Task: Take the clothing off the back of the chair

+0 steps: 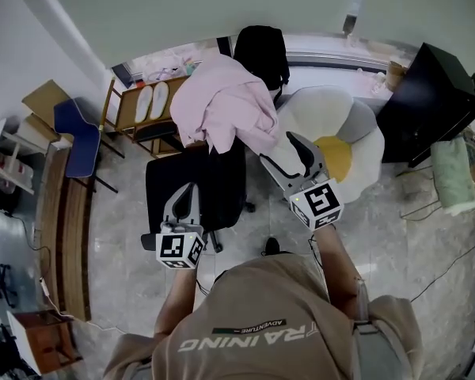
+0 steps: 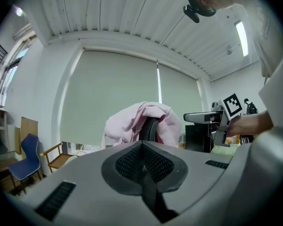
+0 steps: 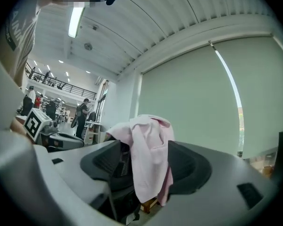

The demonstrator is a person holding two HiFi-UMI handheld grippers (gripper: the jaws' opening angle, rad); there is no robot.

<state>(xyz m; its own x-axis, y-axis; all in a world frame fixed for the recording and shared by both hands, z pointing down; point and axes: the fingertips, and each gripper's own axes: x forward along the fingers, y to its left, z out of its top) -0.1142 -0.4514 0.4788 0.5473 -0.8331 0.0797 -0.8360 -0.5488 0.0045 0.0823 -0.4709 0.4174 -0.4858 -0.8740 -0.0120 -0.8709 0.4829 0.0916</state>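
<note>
The head camera looked steeply down from above the person onto the chair (image 1: 196,182), the pink clothing (image 1: 222,105) on its back, the left hand-held gripper (image 1: 187,196) and the right hand-held gripper (image 1: 282,153). Each gripper camera looked level along its own jaws at that same clothing, the right one from nearer.

Garment (image 1: 222,105) draped over the back of the chair (image 1: 191,182), ahead of both grippers. Left gripper (image 1: 188,190) over the seat, short of the garment. Right gripper (image 1: 283,147) at the garment's right edge. Floor cushion (image 1: 356,125) lies to its right.
</note>
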